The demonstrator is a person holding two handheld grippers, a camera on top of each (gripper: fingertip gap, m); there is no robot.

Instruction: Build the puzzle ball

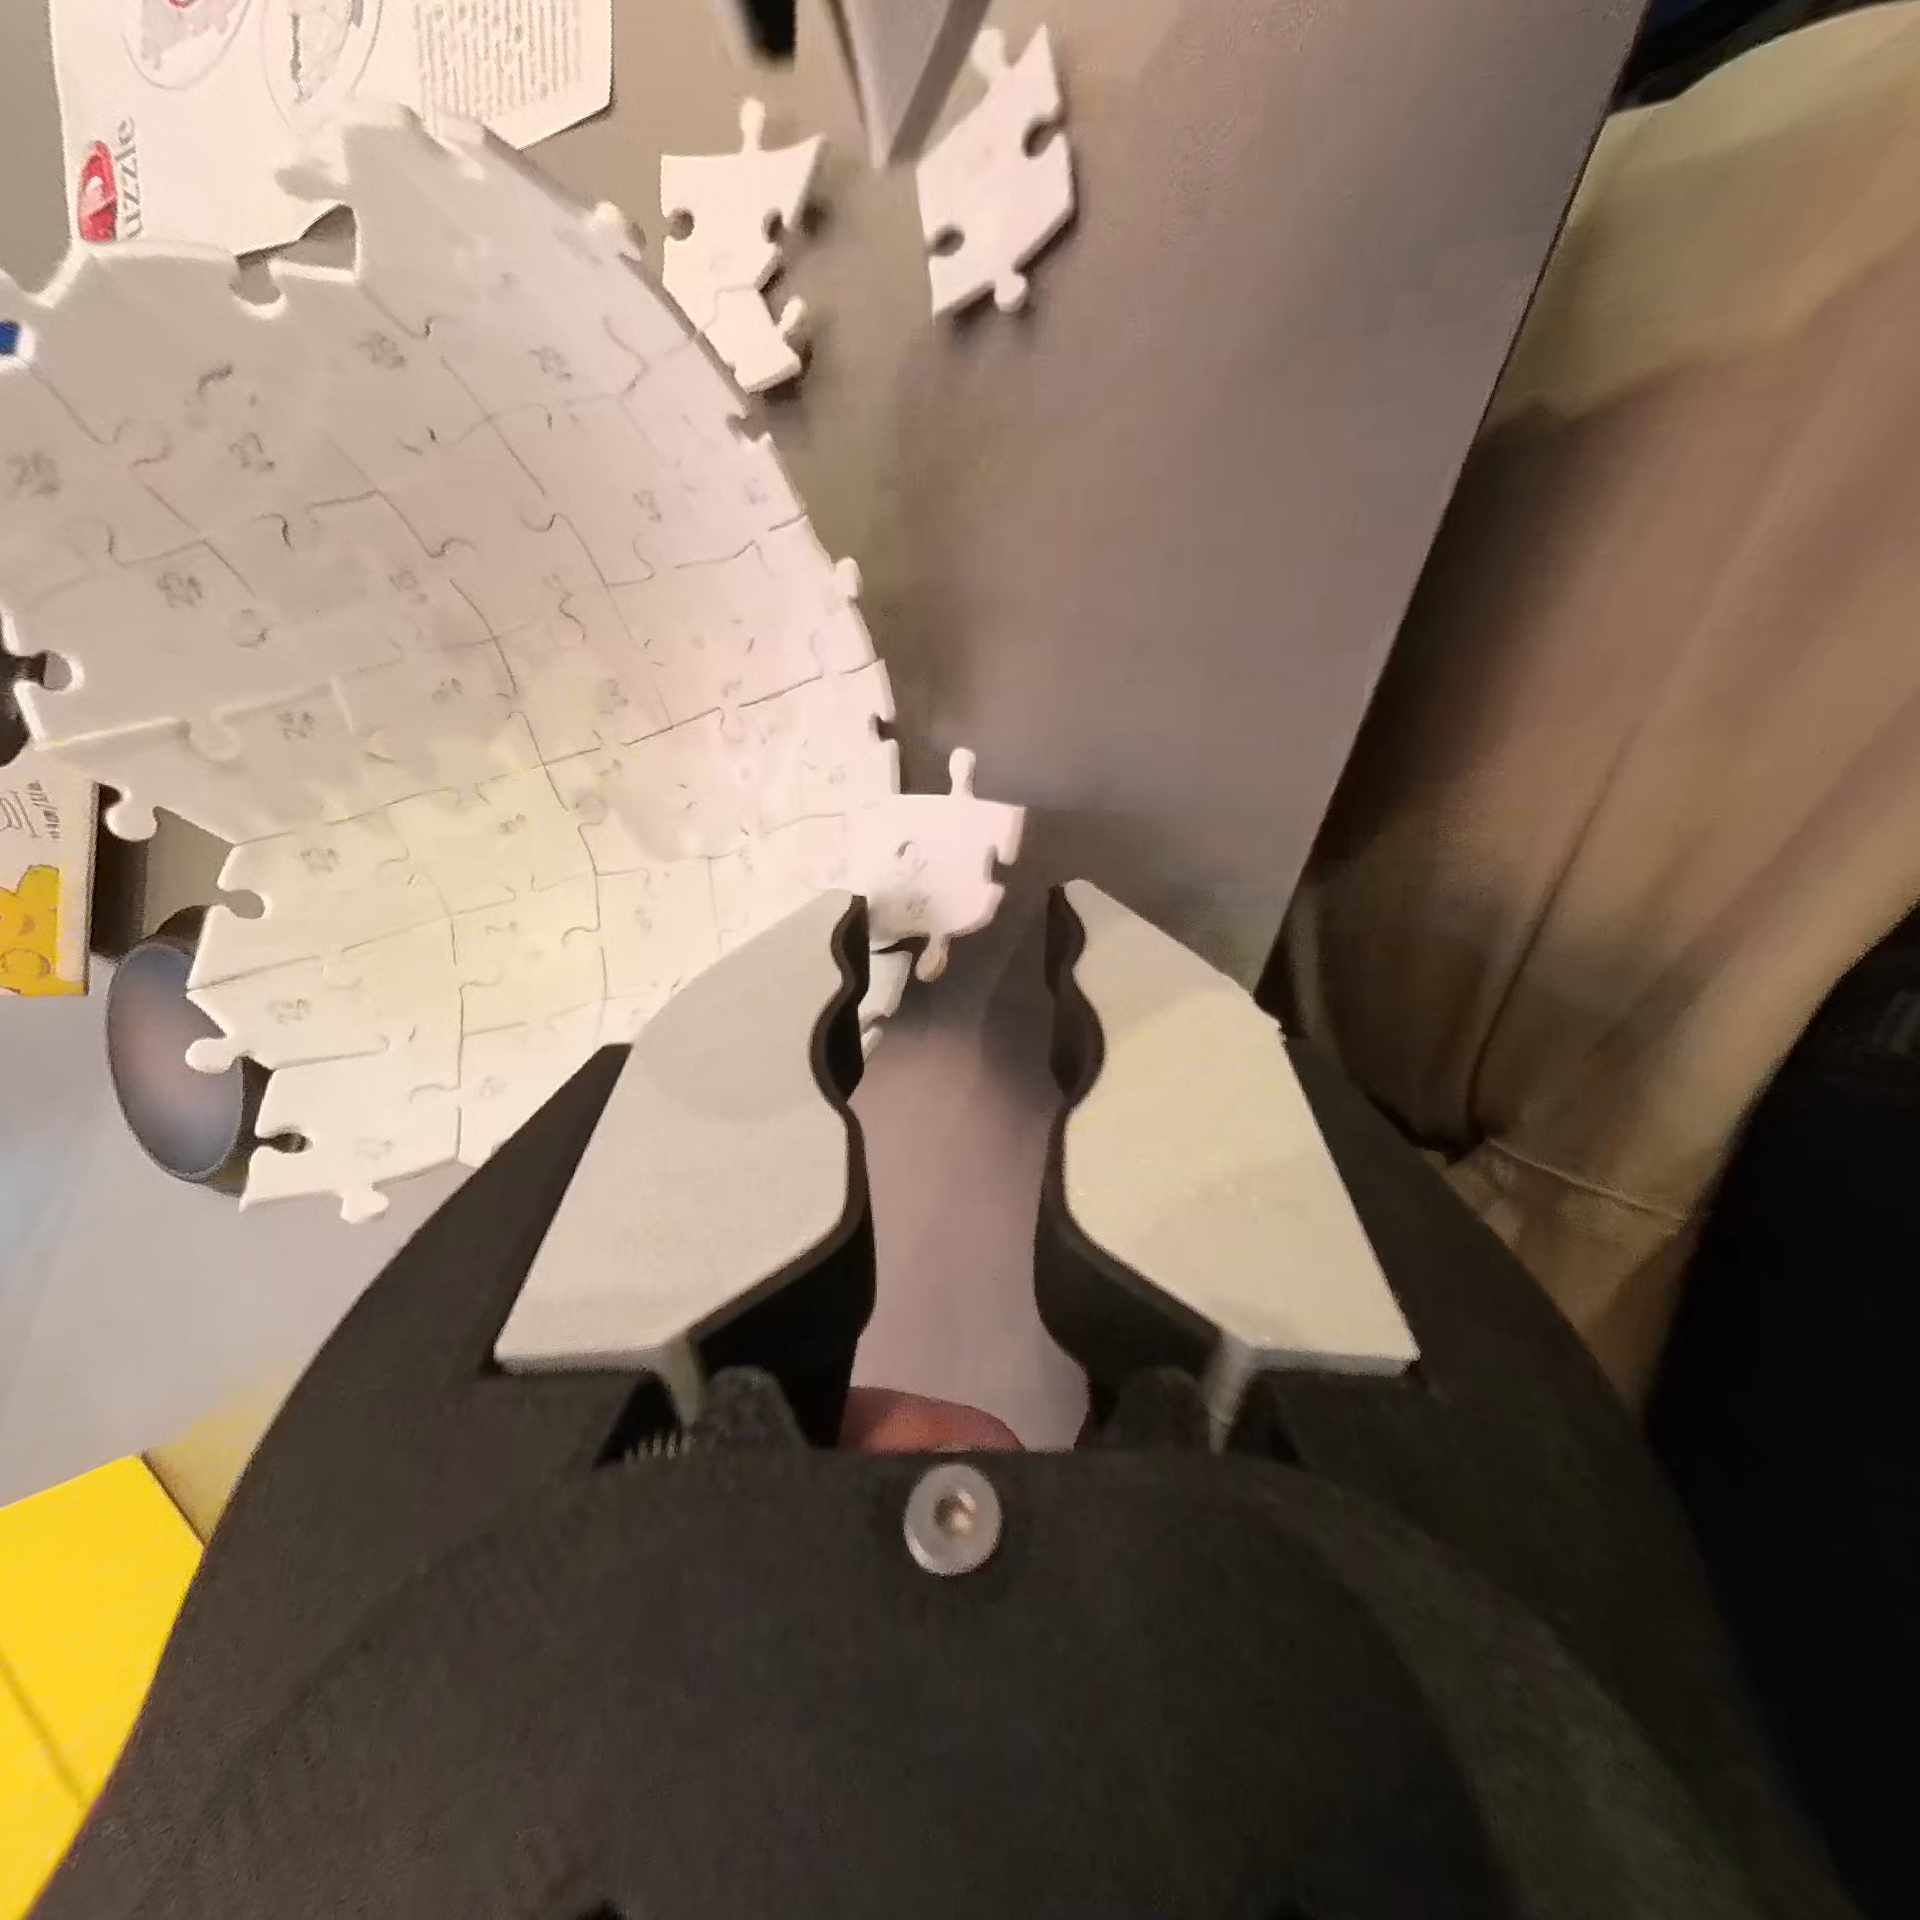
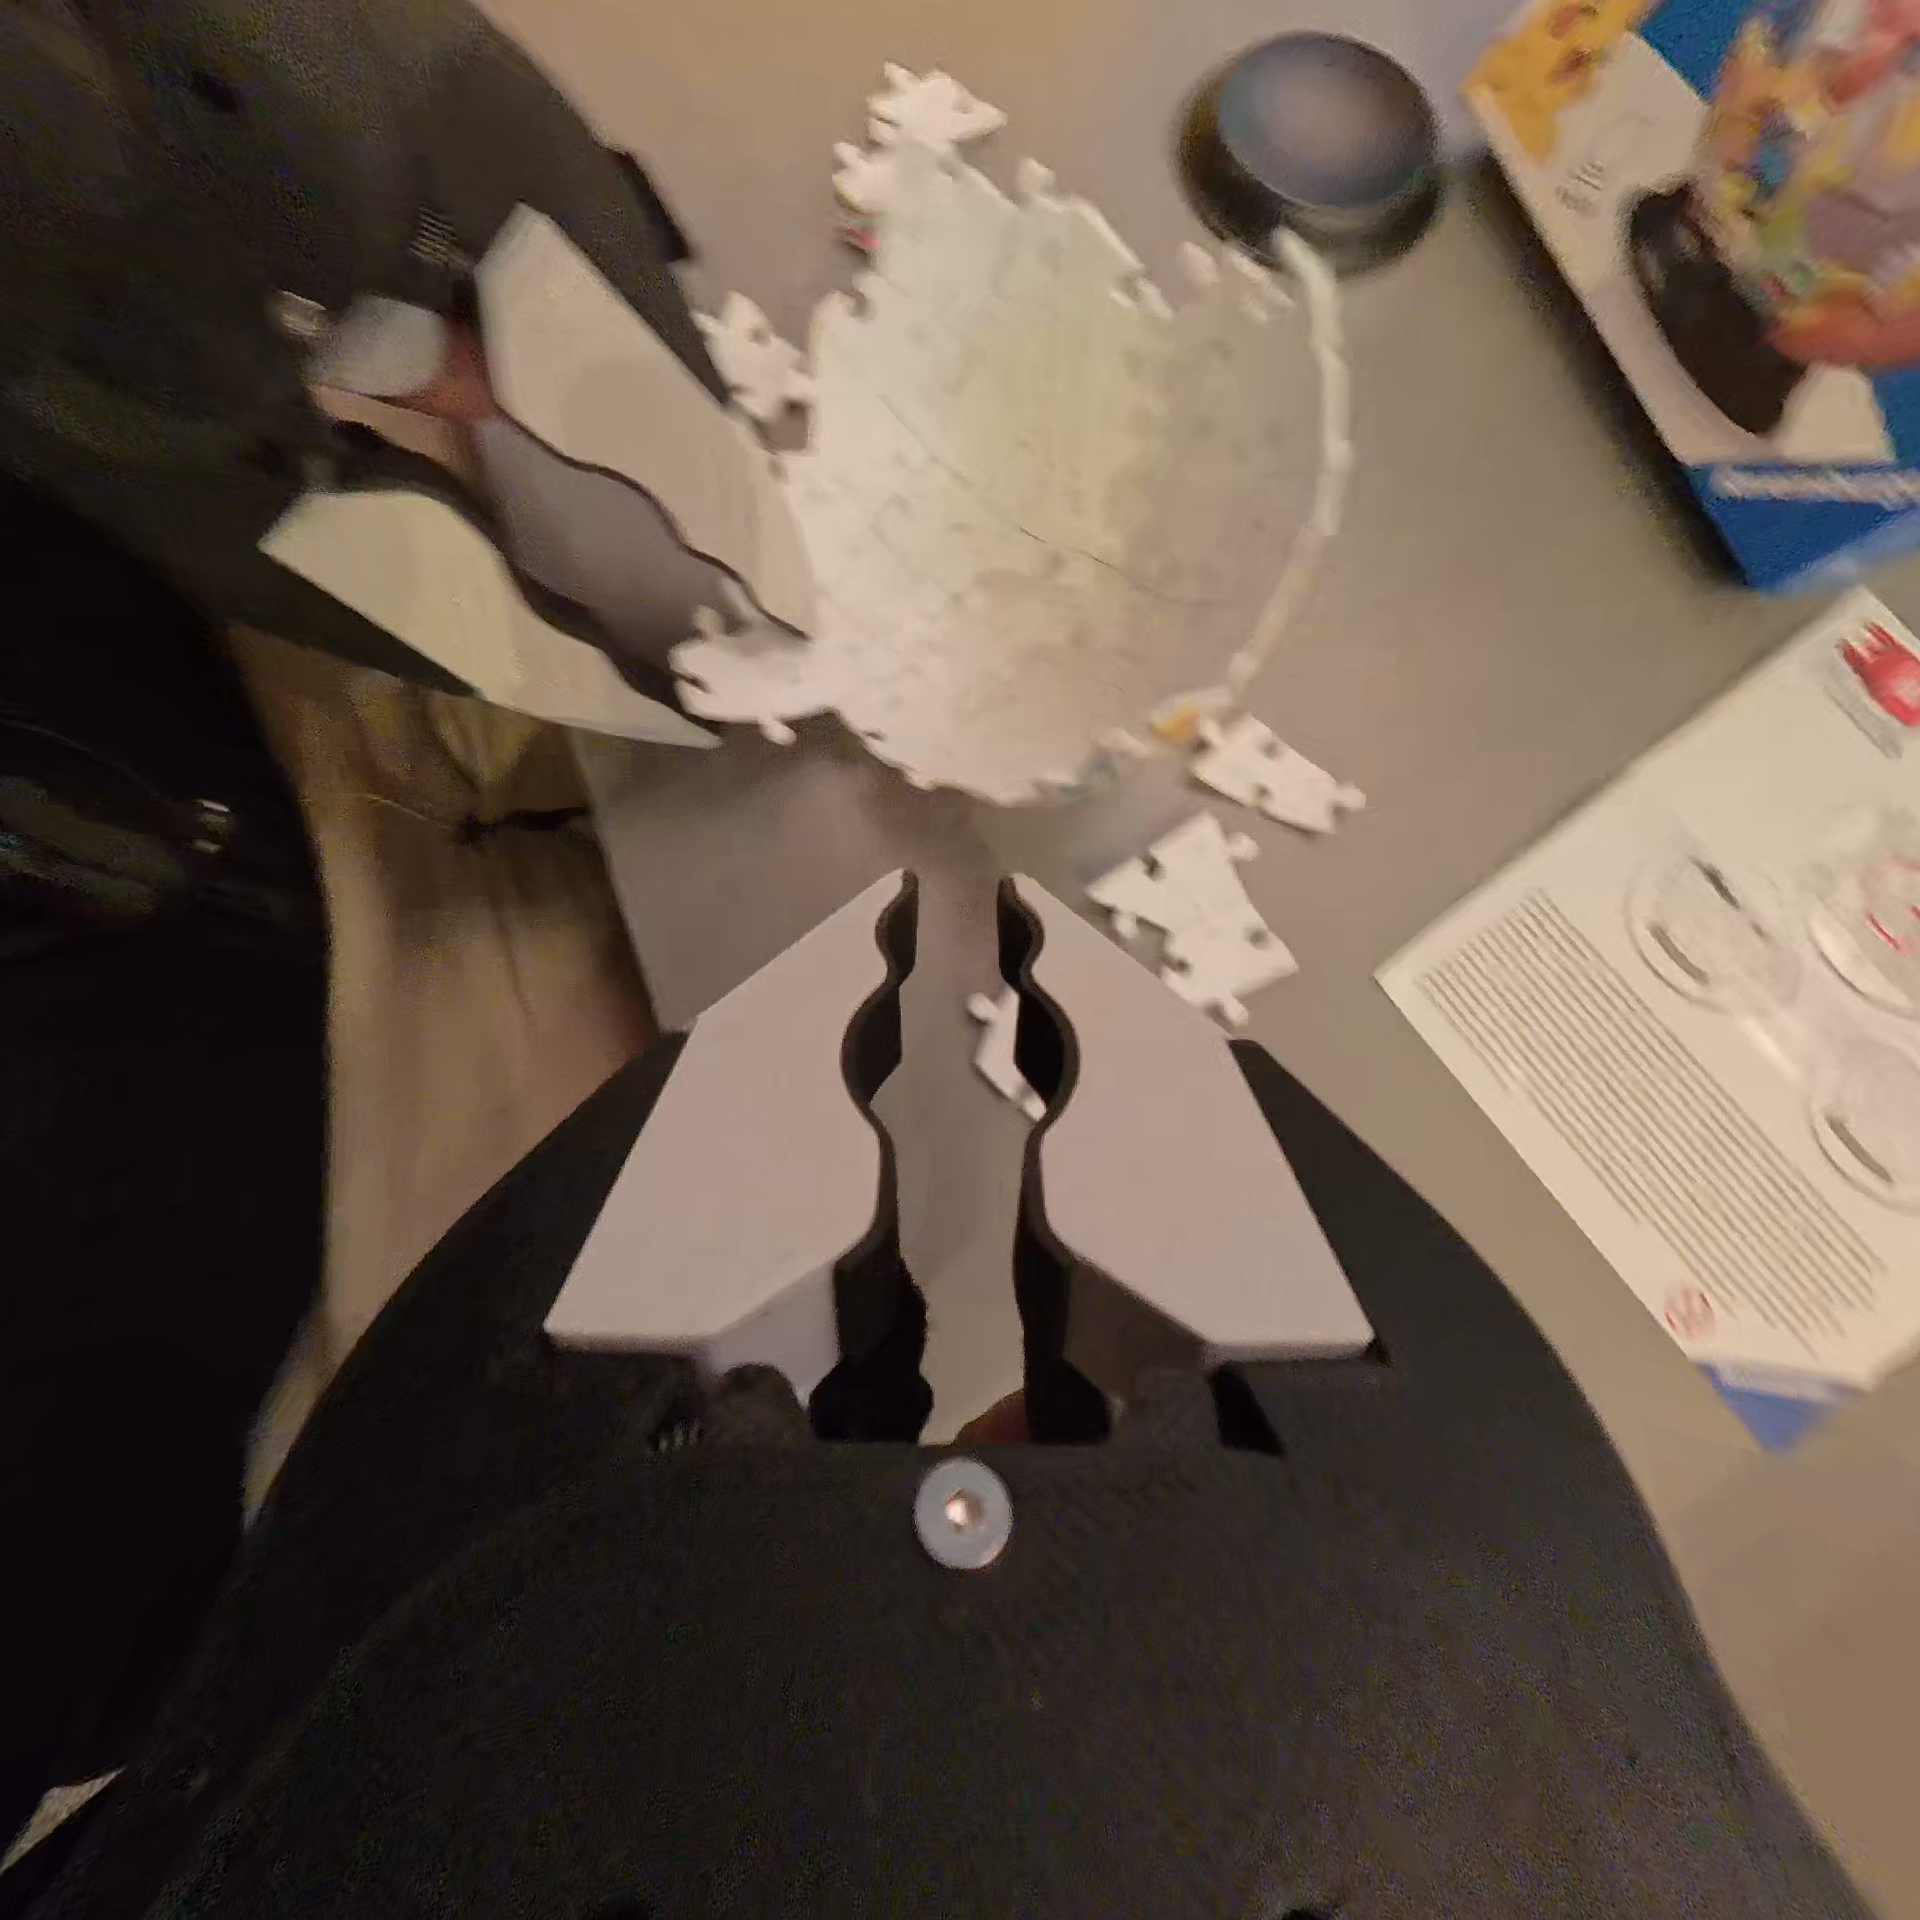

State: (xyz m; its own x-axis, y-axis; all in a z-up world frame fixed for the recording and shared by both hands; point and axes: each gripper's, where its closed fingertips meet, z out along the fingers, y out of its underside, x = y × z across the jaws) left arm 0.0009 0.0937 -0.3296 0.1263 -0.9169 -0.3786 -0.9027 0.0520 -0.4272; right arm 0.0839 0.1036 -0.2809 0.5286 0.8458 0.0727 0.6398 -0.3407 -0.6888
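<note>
The part-built puzzle ball (image 1: 436,623) is a white curved shell with its hollow side toward me; it also shows in the right wrist view (image 2: 1039,499). My left gripper (image 1: 956,902) is open at the shell's near edge, where a jutting white piece (image 1: 940,857) lies just past its tips, beside the left finger. In the right wrist view the left gripper (image 2: 727,644) comes in from the upper left with its jaws apart at that edge. My right gripper (image 2: 958,883) is slightly open and empty, just short of the shell's lower edge. Loose white pieces (image 1: 738,260) (image 2: 1195,925) lie on the table.
A dark round stand (image 2: 1309,156) sits behind the shell on the grey table (image 1: 1143,520). The puzzle box (image 2: 1714,260) and a printed sheet (image 2: 1662,1039) lie to the right. Beige fabric (image 1: 1610,727) lies beyond the table edge. A yellow surface (image 1: 73,1662) is at lower left. Left tips to right tips: about 9 centimeters.
</note>
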